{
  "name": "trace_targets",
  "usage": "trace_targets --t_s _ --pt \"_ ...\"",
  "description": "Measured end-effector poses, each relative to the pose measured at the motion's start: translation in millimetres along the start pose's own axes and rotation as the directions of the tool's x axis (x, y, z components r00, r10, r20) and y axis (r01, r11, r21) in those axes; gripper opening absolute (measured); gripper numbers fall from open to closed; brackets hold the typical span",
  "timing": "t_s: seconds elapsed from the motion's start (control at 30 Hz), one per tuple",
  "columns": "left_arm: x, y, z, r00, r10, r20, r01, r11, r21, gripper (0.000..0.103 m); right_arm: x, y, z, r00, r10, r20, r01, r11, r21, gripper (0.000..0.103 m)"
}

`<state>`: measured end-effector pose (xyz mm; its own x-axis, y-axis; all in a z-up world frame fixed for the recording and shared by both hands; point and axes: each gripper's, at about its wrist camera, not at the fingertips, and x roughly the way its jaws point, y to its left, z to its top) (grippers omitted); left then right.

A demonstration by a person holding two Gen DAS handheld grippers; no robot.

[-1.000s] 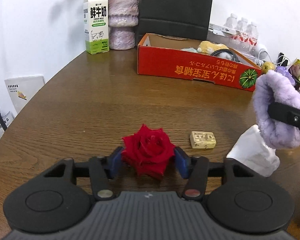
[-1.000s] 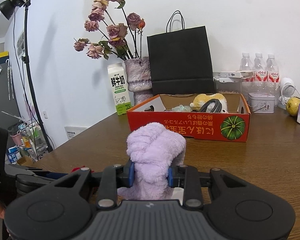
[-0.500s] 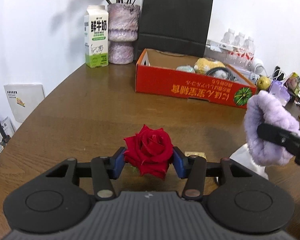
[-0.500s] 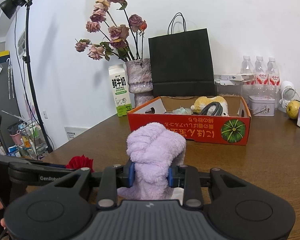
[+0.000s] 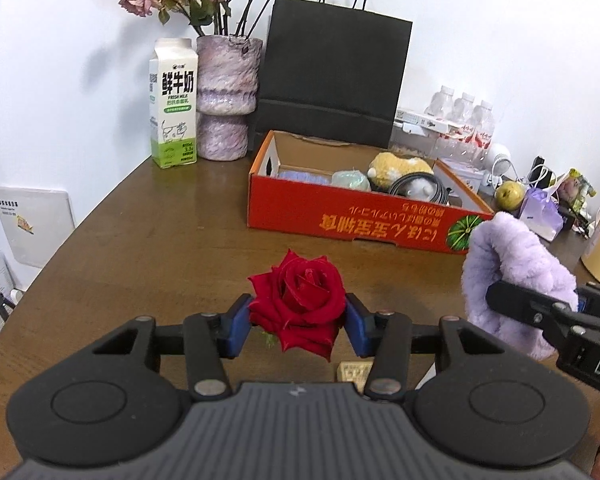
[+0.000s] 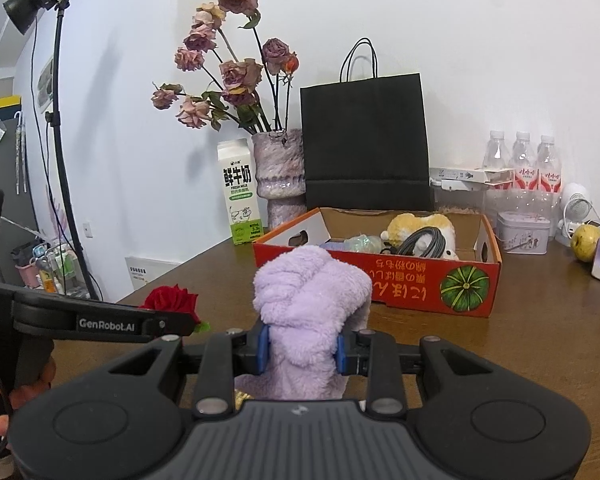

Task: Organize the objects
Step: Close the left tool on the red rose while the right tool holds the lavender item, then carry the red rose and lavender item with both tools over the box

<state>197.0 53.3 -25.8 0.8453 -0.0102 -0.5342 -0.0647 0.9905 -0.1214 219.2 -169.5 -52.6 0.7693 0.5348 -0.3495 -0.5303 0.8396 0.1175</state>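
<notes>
My left gripper (image 5: 298,324) is shut on a red rose (image 5: 300,300) and holds it above the wooden table (image 5: 148,248). My right gripper (image 6: 302,350) is shut on a fluffy lilac cloth (image 6: 312,300), also lifted; the cloth shows at the right of the left wrist view (image 5: 512,276). The rose appears at the left in the right wrist view (image 6: 172,300). An open red cardboard box (image 5: 364,216) stands ahead of both grippers, holding a yellow plush toy (image 5: 400,164), a black cable (image 5: 420,188) and other small items.
A milk carton (image 5: 174,104), a vase of dried roses (image 5: 226,96) and a black paper bag (image 5: 332,76) stand behind the box. Water bottles (image 5: 464,116), an apple (image 5: 508,194) and clutter sit at the right. A small tan block (image 5: 354,372) lies under my left gripper.
Both grippers have risen from the table with the rose and the cloth, and the views have tilted up. The tan block now lies lower, partly hidden behind the left gripper.
</notes>
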Motion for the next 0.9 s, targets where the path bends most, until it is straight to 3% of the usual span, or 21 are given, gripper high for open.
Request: trace_targets --t_s 0.9 --pt "44 -16 56 0.996 -0.067 0.050 0.069 0.997 -0.031 0.049 43 -12 40 0.998 -0.055 0.017 0.056 0.998 -0.021 0.029"
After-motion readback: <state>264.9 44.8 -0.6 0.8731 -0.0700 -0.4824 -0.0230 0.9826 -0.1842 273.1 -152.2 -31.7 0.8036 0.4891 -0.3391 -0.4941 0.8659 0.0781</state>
